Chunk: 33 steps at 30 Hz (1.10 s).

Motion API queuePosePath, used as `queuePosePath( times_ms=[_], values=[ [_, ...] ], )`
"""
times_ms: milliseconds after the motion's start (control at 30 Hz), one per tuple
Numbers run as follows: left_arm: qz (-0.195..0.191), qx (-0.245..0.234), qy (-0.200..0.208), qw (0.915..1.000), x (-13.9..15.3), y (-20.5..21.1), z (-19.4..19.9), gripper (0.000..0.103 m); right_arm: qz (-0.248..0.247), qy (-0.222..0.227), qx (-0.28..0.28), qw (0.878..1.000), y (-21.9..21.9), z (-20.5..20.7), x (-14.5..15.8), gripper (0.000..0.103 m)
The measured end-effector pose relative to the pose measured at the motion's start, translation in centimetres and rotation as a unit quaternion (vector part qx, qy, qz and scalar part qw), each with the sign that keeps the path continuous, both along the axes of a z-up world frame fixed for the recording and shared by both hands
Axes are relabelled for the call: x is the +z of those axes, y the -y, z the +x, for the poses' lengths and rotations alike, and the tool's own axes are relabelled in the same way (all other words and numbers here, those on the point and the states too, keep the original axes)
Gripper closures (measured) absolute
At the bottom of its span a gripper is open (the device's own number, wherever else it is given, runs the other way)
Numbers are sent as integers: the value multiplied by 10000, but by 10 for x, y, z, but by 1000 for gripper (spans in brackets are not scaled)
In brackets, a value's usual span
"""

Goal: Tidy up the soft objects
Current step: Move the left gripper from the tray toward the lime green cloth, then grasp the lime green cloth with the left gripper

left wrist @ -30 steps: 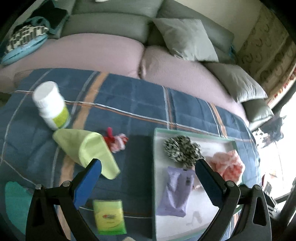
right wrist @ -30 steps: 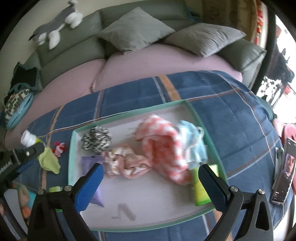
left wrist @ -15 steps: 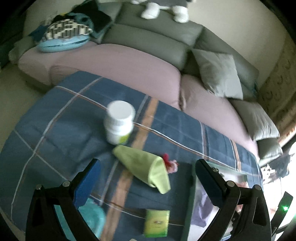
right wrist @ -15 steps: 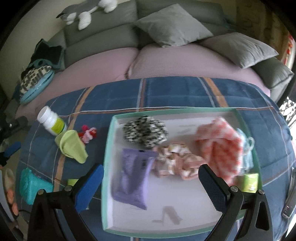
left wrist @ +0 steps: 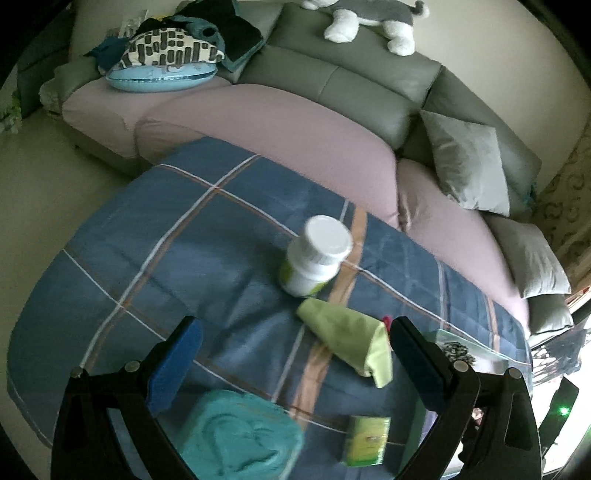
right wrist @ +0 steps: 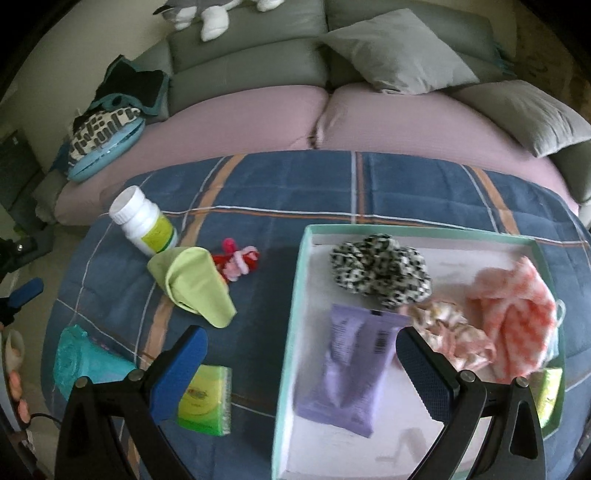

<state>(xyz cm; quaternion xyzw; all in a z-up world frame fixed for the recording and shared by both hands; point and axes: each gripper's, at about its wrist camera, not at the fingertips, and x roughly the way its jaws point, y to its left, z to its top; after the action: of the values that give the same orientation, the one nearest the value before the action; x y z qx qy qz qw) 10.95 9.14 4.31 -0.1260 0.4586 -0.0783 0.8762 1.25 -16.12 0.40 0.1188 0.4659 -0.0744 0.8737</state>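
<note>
Two grippers, both spread wide, nothing between the fingers; largest to smallest follows. Grey sofa [right wrist: 258, 48] w/ mauve seat cushions at back, stuffed toy [left wrist: 369, 18] on its top edge; blue plaid blanket [right wrist: 288, 184] covers the surface in front. Mint-rimmed tray [right wrist: 295, 295] sits on blanket's right part; inside: pink-white knit cloth [right wrist: 517, 314] at right end, purple soft pack [right wrist: 347, 365] near left wall, black-white spotted scrunchie [right wrist: 380, 273] toward far wall, pale pink floral scrunchie [right wrist: 450, 336] between pack and knit cloth, touching both as far as seen. Outside tray, on blanket: teal soft pack [left wrist: 236, 443] at near left; lime-green cloth [right wrist: 192, 284] folded, just beside white pill bottle [right wrist: 142, 221], which stands upright; green tissue pack [right wrist: 207, 400] near front, left of tray; red-pink yarn bit [right wrist: 236, 260] touching the cloth's right edge. Left gripper [left wrist: 295, 369] hovers over blanket's left part, teal pack under its left finger, green cloth near right finger. Right gripper [right wrist: 301, 373] hovers over tray's left wall; left finger above tissue pack, right finger above purple pack's edge.
</note>
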Motion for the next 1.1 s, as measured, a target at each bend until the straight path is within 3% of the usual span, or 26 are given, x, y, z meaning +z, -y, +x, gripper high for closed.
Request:
queuePosePath(
  times_ms=[300,433,600,767,933,1100],
  values=[
    [132,-611,-425,9971,-10,15,14,2,-39,5,433,9991,-27,17,-9,0],
    [171,-517,-692,9961,-17,34,22,2,-129,-36,512,9986,-30,20,-13,0],
    [543,-390,-757,9949,-30,64,27,2,-135,3,379,9992,-13,25,-9,0],
    [548,-268,-890,9942,-46,79,35,2,-31,94,272,9996,2,31,-2,0],
    [641,-451,-990,9920,-60,96,41,3,27,179,220,9996,12,32,5,5],
    [712,-558,-1078,9900,-72,106,44,20,-14,286,136,9995,21,37,14,8]
  ],
)
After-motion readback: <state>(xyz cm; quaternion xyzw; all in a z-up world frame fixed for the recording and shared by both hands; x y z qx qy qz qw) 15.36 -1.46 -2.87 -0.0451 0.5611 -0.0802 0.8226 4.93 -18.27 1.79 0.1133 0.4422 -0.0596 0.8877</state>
